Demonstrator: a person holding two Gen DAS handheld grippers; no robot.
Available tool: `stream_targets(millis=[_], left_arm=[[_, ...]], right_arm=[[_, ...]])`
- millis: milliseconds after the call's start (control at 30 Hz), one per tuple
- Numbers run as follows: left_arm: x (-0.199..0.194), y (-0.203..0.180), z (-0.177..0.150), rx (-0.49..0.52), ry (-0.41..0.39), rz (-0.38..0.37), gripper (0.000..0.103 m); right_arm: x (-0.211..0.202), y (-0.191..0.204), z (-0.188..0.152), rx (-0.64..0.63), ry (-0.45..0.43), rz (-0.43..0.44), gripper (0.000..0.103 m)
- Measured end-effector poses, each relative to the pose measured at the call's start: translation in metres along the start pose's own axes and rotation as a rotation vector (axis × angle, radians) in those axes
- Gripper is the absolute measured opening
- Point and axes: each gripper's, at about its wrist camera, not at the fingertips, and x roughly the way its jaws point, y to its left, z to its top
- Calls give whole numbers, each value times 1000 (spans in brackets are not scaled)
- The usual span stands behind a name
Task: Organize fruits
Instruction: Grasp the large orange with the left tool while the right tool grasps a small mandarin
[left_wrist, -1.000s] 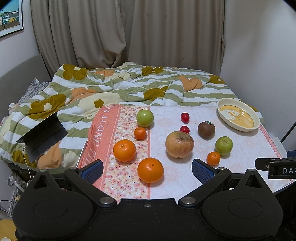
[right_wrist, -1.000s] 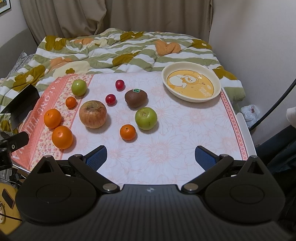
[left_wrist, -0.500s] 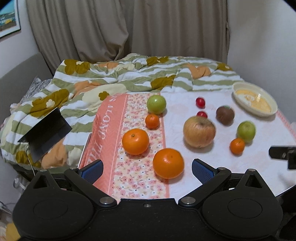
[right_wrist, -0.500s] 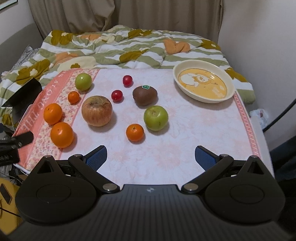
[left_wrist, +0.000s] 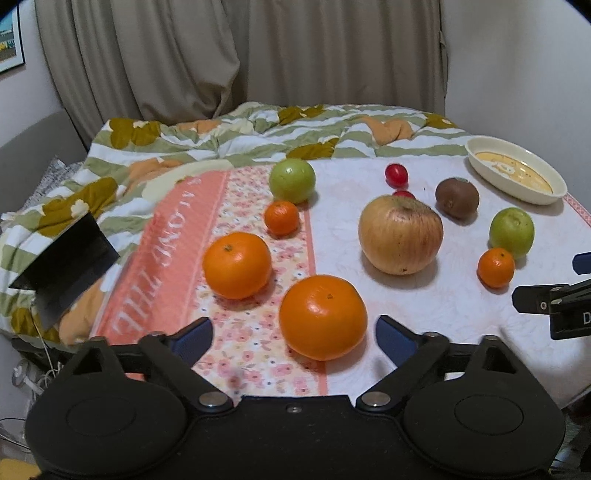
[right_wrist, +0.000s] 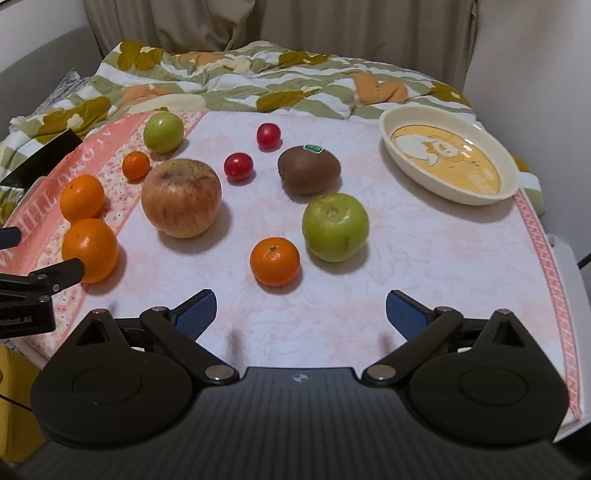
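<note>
Kiwi (right_wrist: 308, 170): lay on its side, long axis running left-right across the tabletop (right_wrist: 424, 266), green sticker on top toward the far end.
Large apple (right_wrist: 181, 197): sat stem-side up, stem hollow tilted slightly toward the far side.
Near green apple (right_wrist: 335, 227): upright, stem dimple on top, just beside the small mandarin (right_wrist: 274, 261).
Far green apple (right_wrist: 163, 132): stood on the pink patterned strip, near the second mandarin (right_wrist: 136, 165).
Oranges: near orange (left_wrist: 323, 316) and far orange (left_wrist: 236, 264) sat close together on the strip, apart from each other.
Cherry tomatoes: far tomato (right_wrist: 268, 134) and near tomato (right_wrist: 238, 166), between the large apple and the kiwi.
Dish (right_wrist: 448, 184): cream, oval, at the far right corner; held no fruit, only a printed yellow picture inside.
Left gripper (left_wrist: 294, 330): low over the near left edge, level, jaws wide apart, the near orange just ahead between the fingertips, untouched.
Right gripper (right_wrist: 301, 309): low over the near edge, jaws wide apart, holding nothing, the small mandarin just ahead.
Bed (right_wrist: 229, 81): striped flowered quilt behind the tabletop.
</note>
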Motion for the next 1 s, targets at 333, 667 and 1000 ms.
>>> stream_targets(millis=[333, 667, 1000], left_arm=[[23, -16, 2, 13, 7, -24, 65], [19, -15, -1, 12, 6, -29, 65], [18, -9, -1, 12, 5, -41, 64]], right_arm=[[24, 3, -1, -15, 13, 45, 95], [37, 9, 8, -16, 5, 55, 75], [45, 20, 17, -28, -28, 25, 53]])
